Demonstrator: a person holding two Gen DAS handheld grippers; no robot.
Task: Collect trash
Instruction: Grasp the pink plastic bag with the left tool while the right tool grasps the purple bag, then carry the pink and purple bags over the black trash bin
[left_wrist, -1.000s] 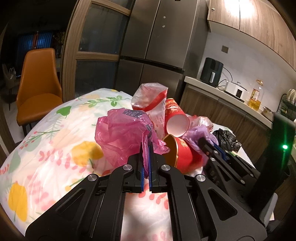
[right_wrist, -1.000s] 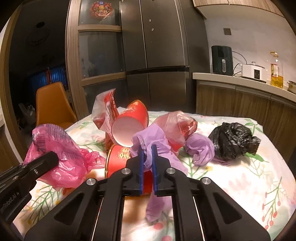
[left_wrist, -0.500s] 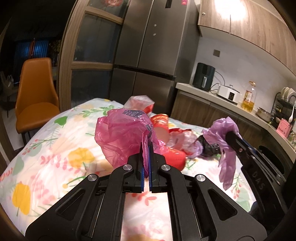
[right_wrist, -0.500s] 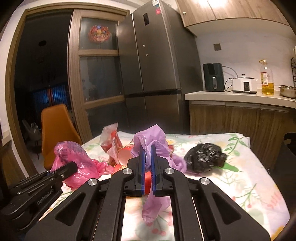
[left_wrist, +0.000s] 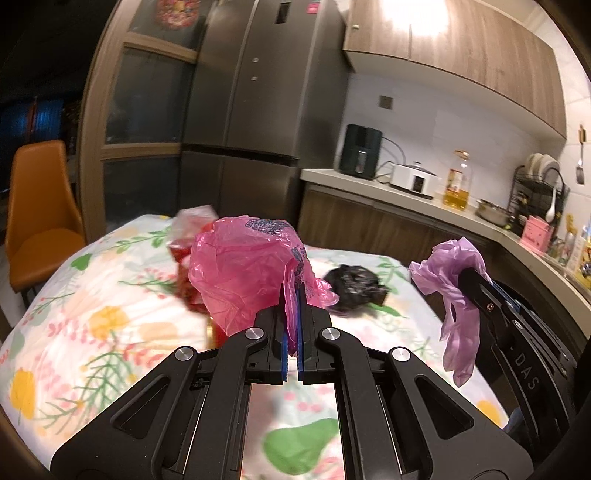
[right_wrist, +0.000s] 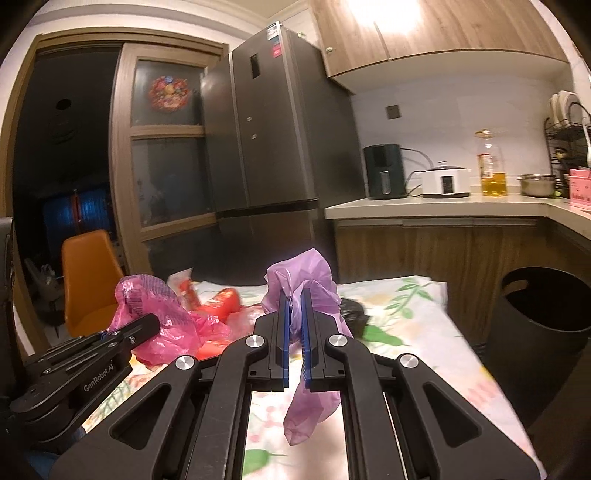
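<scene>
Covering table, floral cloth (left_wrist: 110, 295) — kitchen, fridge (right_wrist: 266, 147)

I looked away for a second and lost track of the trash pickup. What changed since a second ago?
Both tools lifted their bags off the pile and drew back from the table: the left tool carries the pink bag, the right tool the purple bag. A black bin came into view. The grips stayed shut; the black bag and red cups stayed put.
</scene>
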